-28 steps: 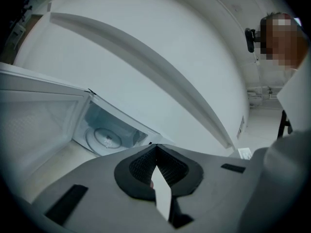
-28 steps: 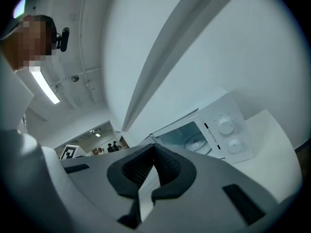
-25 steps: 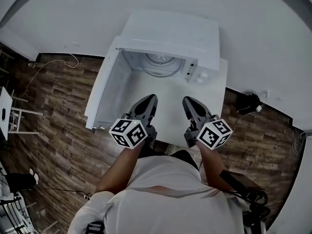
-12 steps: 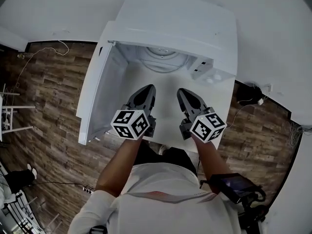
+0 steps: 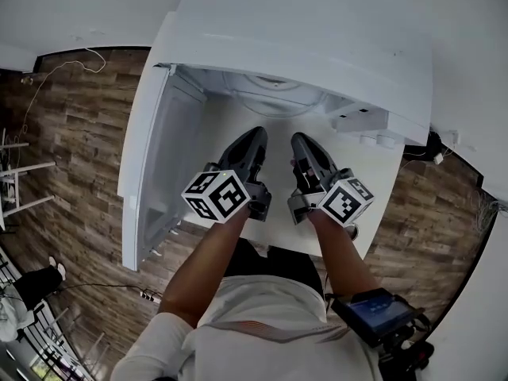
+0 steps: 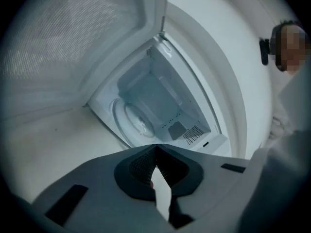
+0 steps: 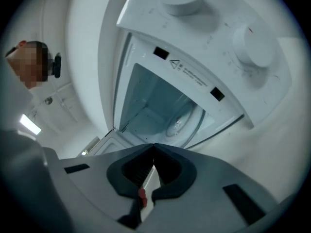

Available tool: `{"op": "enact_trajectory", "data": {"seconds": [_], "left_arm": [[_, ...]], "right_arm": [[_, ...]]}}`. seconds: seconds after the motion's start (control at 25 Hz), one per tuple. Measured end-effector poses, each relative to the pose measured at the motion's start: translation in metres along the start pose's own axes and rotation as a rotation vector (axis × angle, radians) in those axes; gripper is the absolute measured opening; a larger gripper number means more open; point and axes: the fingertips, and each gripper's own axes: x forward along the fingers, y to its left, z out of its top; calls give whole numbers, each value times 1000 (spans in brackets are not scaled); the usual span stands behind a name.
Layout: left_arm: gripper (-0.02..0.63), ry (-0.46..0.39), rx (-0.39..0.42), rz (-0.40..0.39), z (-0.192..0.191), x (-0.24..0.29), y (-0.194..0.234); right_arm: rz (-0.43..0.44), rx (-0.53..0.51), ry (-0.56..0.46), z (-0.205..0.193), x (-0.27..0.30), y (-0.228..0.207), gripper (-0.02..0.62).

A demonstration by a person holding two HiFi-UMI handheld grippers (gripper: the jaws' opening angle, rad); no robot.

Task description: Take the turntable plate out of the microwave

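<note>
The white microwave (image 5: pixel 302 22) stands on a white table with its door (image 5: pixel 151 173) swung open to the left. Inside the cavity lies the round glass turntable plate (image 5: pixel 274 101), which also shows in the left gripper view (image 6: pixel 133 123) and the right gripper view (image 7: pixel 182 120). My left gripper (image 5: pixel 255 140) and right gripper (image 5: pixel 298 143) hover side by side over the table in front of the opening, short of the plate. Both point into the cavity. Each is shut with nothing between its jaws (image 6: pixel 156 145) (image 7: pixel 154 145).
The open door forms a wall on the left of the approach. The control panel with two knobs (image 7: pixel 252 47) flanks the opening on the right. Bare white tabletop (image 5: pixel 230 125) lies under the grippers. Wood floor (image 5: pixel 71 157) surrounds the table, with cables on it.
Both grippers have sunk and moved forward toward the microwave opening, rolling slightly. The microwave now fills more of the head view. Jaws stayed shut.
</note>
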Motion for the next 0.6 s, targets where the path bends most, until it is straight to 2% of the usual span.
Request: {"op": "enact_trajectory", "data": {"seconds": [0.16,0.24,0.44,0.6], "left_arm": [[12,-26,-174,-66,0,12,14],[22,-22,-234,-87,0,16,17],[116,25,-381,-135,-4,29,17],[135,60,-418,-126,-7,36,21]], "right_arm": [[-8,158,-48,0,11,-15,5],[13,215,-48,1,15,-16,49],[14,336,-64,2,25,-26,107],[-14,393,-67,-2,33,-36,131]]}}
